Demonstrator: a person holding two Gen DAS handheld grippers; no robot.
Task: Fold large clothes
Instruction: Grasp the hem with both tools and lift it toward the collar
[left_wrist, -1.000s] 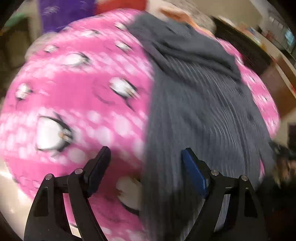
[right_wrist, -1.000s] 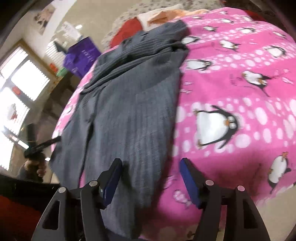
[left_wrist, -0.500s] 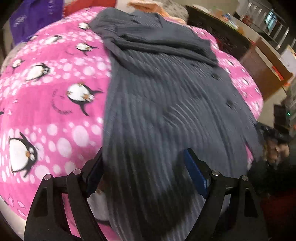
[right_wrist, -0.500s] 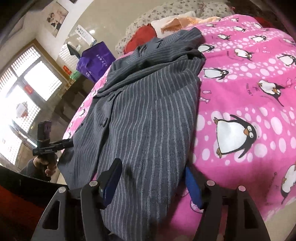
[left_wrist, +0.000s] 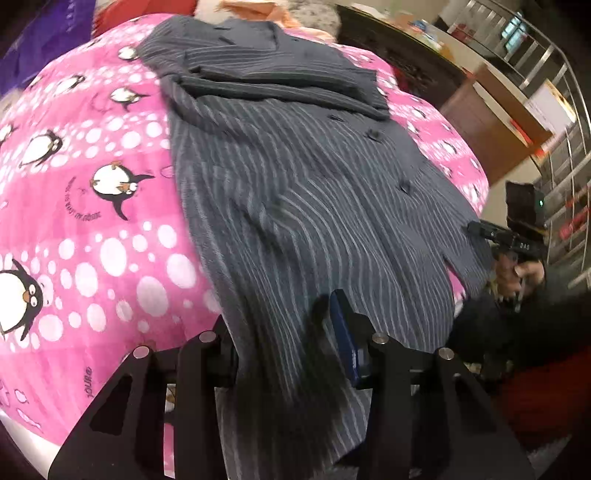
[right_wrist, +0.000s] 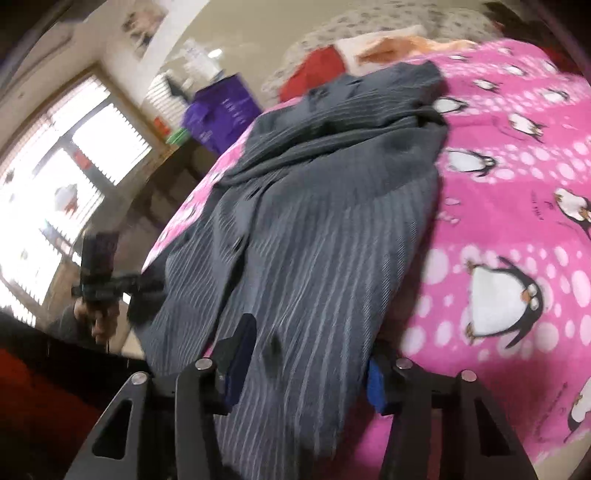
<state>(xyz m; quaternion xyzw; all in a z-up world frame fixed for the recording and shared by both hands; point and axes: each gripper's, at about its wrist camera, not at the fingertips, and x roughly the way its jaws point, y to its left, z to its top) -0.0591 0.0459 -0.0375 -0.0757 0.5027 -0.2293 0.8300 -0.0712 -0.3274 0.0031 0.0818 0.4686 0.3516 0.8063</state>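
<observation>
Left wrist view shows a grey pinstriped jacket (left_wrist: 295, 192) spread lengthwise over a bed covered by a pink penguin-print blanket (left_wrist: 92, 206), its collar end toward the far edge of the bed and its hem hanging over the near edge. The left gripper (left_wrist: 284, 339) straddles the hem at the jacket's near left corner; its jaws have just been closing, and a fold of the striped cloth now lies between them, with the blue pad (left_wrist: 343, 332) of the right finger against the fabric and the left finger hidden behind it. Whether the pads already pinch the cloth tight cannot be told. At the right edge of this view a hand (left_wrist: 517, 273) holds the other gripper near the jacket's opposite hem corner. Right wrist view shows the same jacket (right_wrist: 325, 229) from the other side, with the right gripper (right_wrist: 306, 354) astride the hem at that corner; its jaws have also just been closing, cloth bunches between the two fingers, and both sit close against it. Beyond the far edge of the bed lie a red cushion (right_wrist: 314, 70) and a purple bag (right_wrist: 221, 110).
</observation>
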